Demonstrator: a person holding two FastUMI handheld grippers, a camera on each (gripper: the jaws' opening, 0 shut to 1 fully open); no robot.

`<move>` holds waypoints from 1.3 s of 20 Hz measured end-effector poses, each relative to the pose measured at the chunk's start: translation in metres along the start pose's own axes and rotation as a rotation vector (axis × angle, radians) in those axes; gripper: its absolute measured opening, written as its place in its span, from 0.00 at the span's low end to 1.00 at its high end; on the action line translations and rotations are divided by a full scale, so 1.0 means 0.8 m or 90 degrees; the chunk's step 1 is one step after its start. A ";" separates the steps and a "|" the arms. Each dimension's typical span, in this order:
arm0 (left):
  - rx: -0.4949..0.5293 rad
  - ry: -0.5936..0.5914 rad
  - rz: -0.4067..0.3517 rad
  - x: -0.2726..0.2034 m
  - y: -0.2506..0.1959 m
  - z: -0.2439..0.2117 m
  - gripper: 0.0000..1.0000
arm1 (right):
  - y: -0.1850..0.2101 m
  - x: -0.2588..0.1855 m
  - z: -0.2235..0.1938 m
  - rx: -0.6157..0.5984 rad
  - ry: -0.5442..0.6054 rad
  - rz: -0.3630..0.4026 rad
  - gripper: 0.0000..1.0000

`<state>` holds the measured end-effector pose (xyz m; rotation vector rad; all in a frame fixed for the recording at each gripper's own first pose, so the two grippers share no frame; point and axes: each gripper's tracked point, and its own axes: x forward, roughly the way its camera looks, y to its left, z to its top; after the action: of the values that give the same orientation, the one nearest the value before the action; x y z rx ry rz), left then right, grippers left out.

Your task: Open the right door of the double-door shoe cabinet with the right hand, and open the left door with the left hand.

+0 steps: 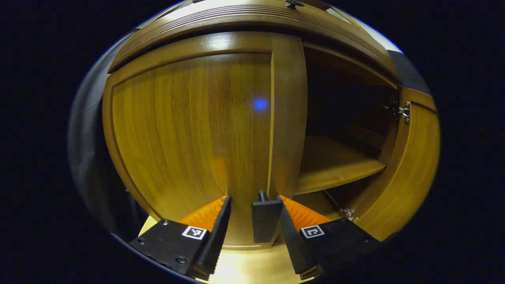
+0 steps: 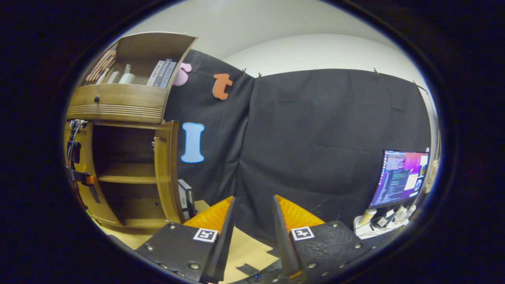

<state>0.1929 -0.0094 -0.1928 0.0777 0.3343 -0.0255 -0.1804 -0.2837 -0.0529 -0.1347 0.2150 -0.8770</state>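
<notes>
Shoe cabinet with its right door swung open and its left door shut, the left gripper at the left door's handle.

In the left gripper view, the left gripper has its fingers apart around the dark handle at the left door's inner edge; the handle sits against the right finger, clear of the left one. Right of that door, the right door stands open, baring a wooden shelf. In the right gripper view, the right gripper is spread, holding nothing, well away from the shoe cabinet, facing the black cloth wall; a monitor stands far right of the cabinet.
</notes>
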 end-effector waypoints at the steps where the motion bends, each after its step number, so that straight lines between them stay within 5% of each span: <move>1: 0.008 -0.009 -0.005 -0.002 -0.004 0.000 0.71 | -0.001 -0.001 -0.004 0.005 0.005 0.000 0.53; 6: 0.020 -0.016 -0.013 0.000 -0.017 -0.001 0.36 | 0.004 0.000 -0.015 0.023 0.017 0.010 0.60; 17: -0.014 -0.040 -0.008 -0.052 -0.009 -0.010 0.34 | 0.035 0.002 -0.014 0.001 0.026 0.085 0.68; 26: -0.030 -0.047 -0.038 -0.109 0.007 -0.026 0.34 | 0.108 -0.003 -0.009 -0.009 0.026 0.197 0.68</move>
<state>0.1038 -0.0011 -0.1835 0.0203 0.2628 -0.0793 -0.1194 -0.2273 -0.0774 -0.0928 0.2726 -0.5706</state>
